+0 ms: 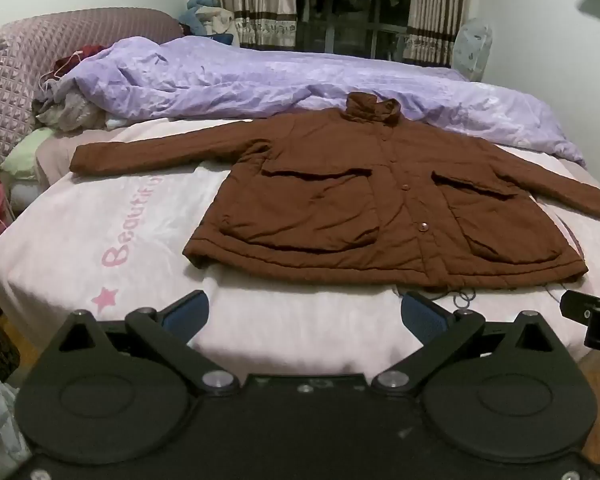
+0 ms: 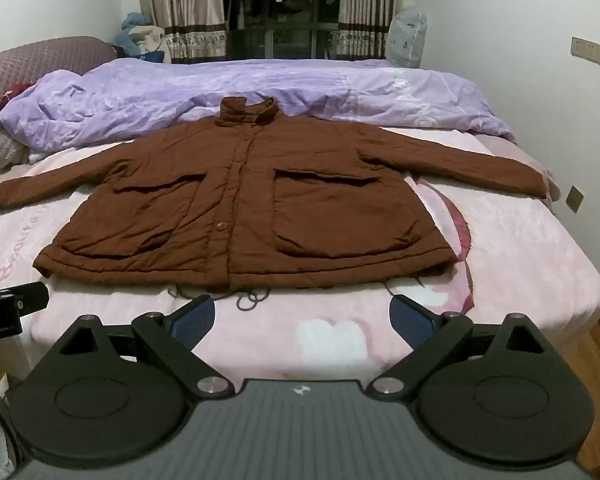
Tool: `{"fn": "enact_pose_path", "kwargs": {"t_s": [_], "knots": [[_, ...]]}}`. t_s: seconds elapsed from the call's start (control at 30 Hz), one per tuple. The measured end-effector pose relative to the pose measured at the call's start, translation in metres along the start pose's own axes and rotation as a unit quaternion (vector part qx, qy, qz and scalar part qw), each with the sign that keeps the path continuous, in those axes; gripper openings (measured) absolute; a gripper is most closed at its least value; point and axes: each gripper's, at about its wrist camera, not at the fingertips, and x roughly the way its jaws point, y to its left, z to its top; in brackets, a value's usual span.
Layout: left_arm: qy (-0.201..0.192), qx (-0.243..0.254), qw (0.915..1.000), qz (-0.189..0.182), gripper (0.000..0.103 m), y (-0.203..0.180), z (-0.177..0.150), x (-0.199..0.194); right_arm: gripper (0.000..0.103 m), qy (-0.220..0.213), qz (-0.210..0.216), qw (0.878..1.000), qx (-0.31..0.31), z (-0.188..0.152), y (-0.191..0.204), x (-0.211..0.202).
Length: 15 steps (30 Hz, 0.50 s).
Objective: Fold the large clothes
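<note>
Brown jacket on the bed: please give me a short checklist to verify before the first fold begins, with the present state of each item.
1. Brown jacket lies flat, front side up, buttoned: ok.
2. Both sleeves spread out to the sides, not tucked under the body: ok.
3. Left hand-held gripper open, nothing between its fingers: ok.
4. Right hand-held gripper open, nothing between its fingers: ok.
5. Purple duvet away from the jacket: not ok, the collar lies against its edge.
6. Loose cord at the hem out of the way: not ok, it trails onto the pink sheet.
</note>
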Motion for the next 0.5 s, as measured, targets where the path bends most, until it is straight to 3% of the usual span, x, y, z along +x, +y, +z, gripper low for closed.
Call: {"fn": "enact_pose_path", "kwargs": {"t_s": [0.5], "knots": [[-0.002,0.005,1.0000,0.002,0.103,-0.0010,-0.0020,0.0013,0.103,0.001,0.000,1.000,0.000,-0.0004,-0.0006,0.0001]]}}
